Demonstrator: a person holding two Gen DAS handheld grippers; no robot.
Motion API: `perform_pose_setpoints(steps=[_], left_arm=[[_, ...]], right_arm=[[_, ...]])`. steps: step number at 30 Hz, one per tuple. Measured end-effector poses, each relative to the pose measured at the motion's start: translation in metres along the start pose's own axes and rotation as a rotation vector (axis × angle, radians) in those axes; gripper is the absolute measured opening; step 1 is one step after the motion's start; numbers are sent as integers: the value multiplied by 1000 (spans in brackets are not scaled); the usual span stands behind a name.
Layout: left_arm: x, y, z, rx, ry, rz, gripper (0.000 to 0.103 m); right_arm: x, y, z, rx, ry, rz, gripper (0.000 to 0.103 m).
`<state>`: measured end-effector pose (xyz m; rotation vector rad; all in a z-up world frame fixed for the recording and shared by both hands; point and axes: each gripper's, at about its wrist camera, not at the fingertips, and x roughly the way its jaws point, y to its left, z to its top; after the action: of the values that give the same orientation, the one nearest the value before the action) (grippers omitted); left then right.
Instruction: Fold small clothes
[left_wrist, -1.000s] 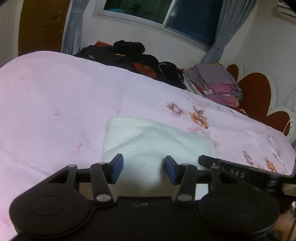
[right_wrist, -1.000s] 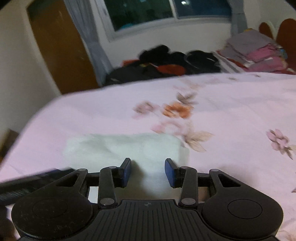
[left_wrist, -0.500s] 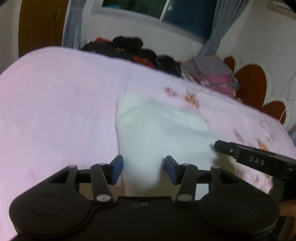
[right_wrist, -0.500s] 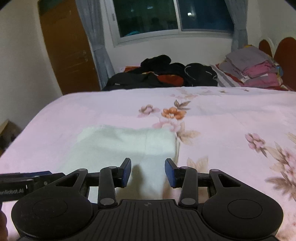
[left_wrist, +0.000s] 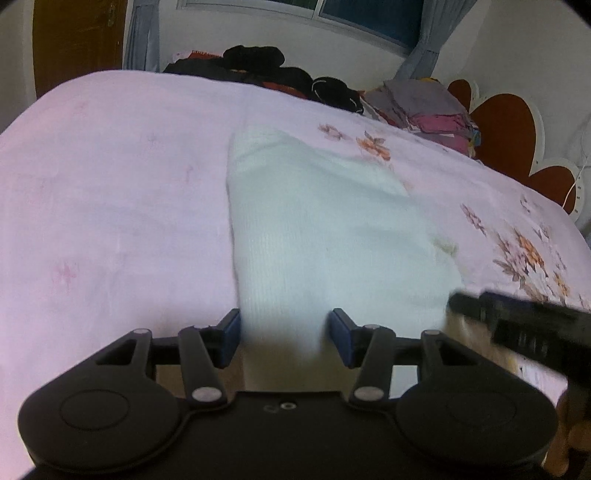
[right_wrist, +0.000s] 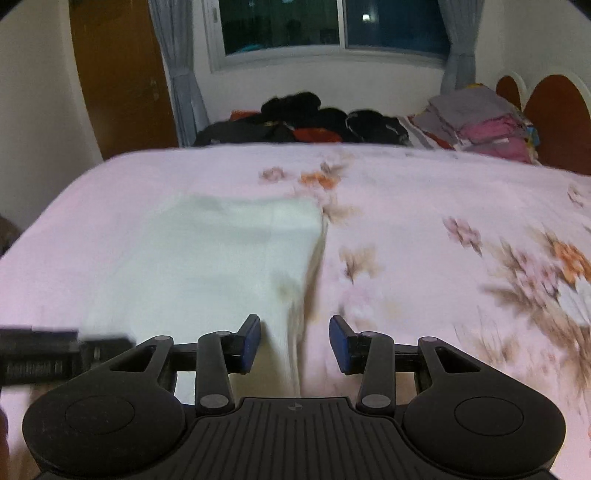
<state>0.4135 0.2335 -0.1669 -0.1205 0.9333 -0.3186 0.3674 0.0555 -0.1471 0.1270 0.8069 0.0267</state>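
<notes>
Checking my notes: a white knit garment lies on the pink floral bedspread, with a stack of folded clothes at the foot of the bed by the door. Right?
Not quite. In the right wrist view the stack of folded clothes sits by the headboard, not the door. The white knit garment does lie on the pink floral bedspread.

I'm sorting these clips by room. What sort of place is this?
Most likely a home bedroom: a bed with a pink floral sheet, a heart-shaped headboard, and folded clothes stacked below a curtained window.

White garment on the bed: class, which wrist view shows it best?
The left wrist view: the white garment fills the centre, and its ribbed knit is readable. The right wrist view shows the same garment off to the left and motion-blurred.
</notes>
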Motion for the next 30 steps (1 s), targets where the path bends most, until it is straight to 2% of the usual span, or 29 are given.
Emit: perform_pose_setpoints(steps=[3, 5, 8, 11, 14, 17, 19, 22, 26, 27, 28, 29, 30], left_arm=[[1, -2, -10, 10, 1, 6, 54], [-1, -4, -14, 19, -3, 10, 54], [-8, -5, -15, 24, -1, 14, 55], [-12, -6, -20, 22, -1, 34, 62], [-17, -7, -23, 8, -4, 55, 63], [-27, -12, -23, -2, -7, 61, 72], [-40, -17, -24, -3, -23, 73, 86], [-61, -27, -28, 3, -52, 85, 97], [-94, -45, -41, 12, -71, 115, 103], [-103, -49, -44, 5, -70, 123, 103], [-112, -53, -48, -5, -65, 128, 103], [-123, -58, -53, -17, -59, 133, 103], [-133, -62, -57, -23, -61, 141, 103]], right_arm=[[6, -1, -23, -36, 58, -57, 42], [6, -3, -32, -50, 52, -73, 42], [3, 0, -32, -72, 62, -86, 42], [7, 0, -39, -113, 62, -100, 41], [9, -3, -37, -97, 74, -90, 41], [5, -4, -33, -110, 77, -76, 42], [-9, -8, -32, -68, 39, -29, 42], [-37, -14, -36, -10, -2, 17, 42], [-79, -17, -51, -23, -18, 58, 42], [-90, -20, -55, -18, -21, 66, 48], [-102, -23, -59, -8, -25, 75, 71], [-116, -26, -64, 8, -39, 89, 81], [-131, -28, -69, 15, -57, 102, 87]])
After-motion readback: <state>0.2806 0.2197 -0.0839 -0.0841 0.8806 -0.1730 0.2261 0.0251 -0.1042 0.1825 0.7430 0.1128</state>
